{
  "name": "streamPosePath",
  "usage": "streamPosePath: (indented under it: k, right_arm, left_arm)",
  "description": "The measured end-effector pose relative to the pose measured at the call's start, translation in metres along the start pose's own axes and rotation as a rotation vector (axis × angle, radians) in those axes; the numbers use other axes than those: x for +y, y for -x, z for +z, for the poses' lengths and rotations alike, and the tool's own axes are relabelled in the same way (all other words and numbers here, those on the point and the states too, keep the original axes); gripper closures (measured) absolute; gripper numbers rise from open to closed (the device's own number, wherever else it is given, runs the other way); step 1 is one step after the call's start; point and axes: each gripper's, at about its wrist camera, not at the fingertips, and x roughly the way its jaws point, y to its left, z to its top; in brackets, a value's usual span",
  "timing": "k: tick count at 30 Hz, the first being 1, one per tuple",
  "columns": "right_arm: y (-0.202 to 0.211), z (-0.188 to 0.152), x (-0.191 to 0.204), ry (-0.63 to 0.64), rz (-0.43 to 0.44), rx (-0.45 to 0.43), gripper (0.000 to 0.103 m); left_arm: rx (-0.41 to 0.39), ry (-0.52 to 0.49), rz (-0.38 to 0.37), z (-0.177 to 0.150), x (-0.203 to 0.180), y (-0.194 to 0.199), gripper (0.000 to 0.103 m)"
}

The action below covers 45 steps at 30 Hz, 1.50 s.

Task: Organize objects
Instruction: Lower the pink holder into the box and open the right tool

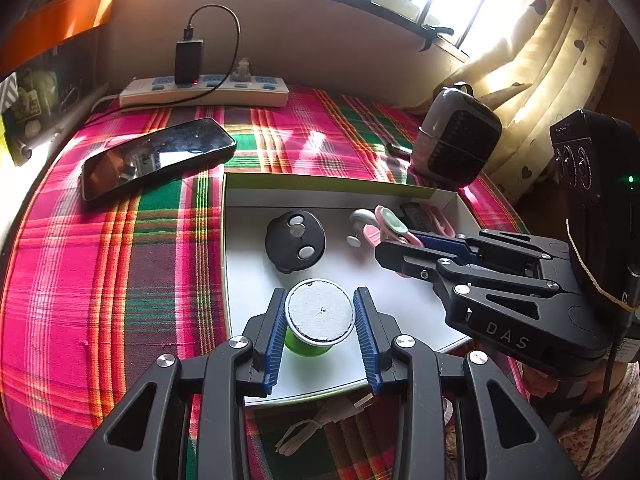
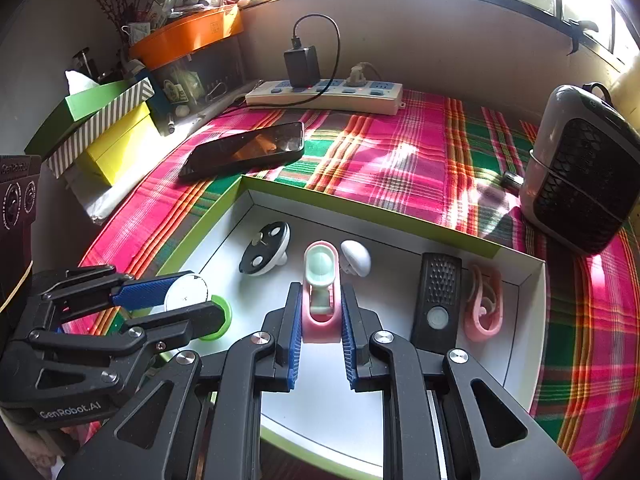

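My left gripper (image 1: 320,300) is shut on a green spool (image 1: 320,312) with a white top, at the near left part of a white box tray with a green rim (image 1: 320,178). The right wrist view shows that left gripper (image 2: 200,296) and the spool (image 2: 186,292) from the side. My right gripper (image 2: 320,288) is shut on a pink holder with a mint-green piece (image 2: 320,272), over the middle of the tray (image 2: 360,208). The right gripper (image 1: 384,248) comes in from the right in the left wrist view.
In the tray lie a black disc (image 2: 266,248), a white egg shape (image 2: 355,258), a black remote-like bar (image 2: 438,296) and a pink clip (image 2: 484,308). On the plaid cloth are a phone (image 2: 246,150), a power strip (image 2: 324,94) and a small heater (image 2: 580,168). Boxes (image 2: 108,128) stack at the left.
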Motion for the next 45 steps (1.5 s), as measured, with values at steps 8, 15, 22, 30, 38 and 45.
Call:
streamPosePath:
  k: [8,15,22,30,38,45]
  right_arm:
    - [-0.018,0.010,0.001,0.014,0.008,0.032,0.085]
    - [-0.029,0.018,0.003,0.027,0.010,0.044,0.085]
    - [-0.033,0.023,0.006,0.039,0.008,0.048,0.085]
    - [-0.036,0.027,0.010,0.053,0.005,0.058,0.084]
    - [-0.038,0.027,0.012,0.059,0.000,0.065,0.084]
    - [-0.038,0.027,0.014,0.056,-0.005,0.065,0.084]
  left_arm:
    - [0.010,-0.023,0.015,0.003,0.000,-0.009,0.072]
    - [0.018,-0.035,0.011,0.005,0.001,-0.013,0.072]
    - [0.025,-0.054,0.022,0.004,-0.001,-0.016,0.072]
    - [0.025,-0.057,0.025,0.004,-0.002,-0.016,0.072]
    - [0.025,-0.056,0.025,0.004,-0.001,-0.016,0.072]
    - [0.025,-0.056,0.026,0.004,-0.002,-0.017,0.071]
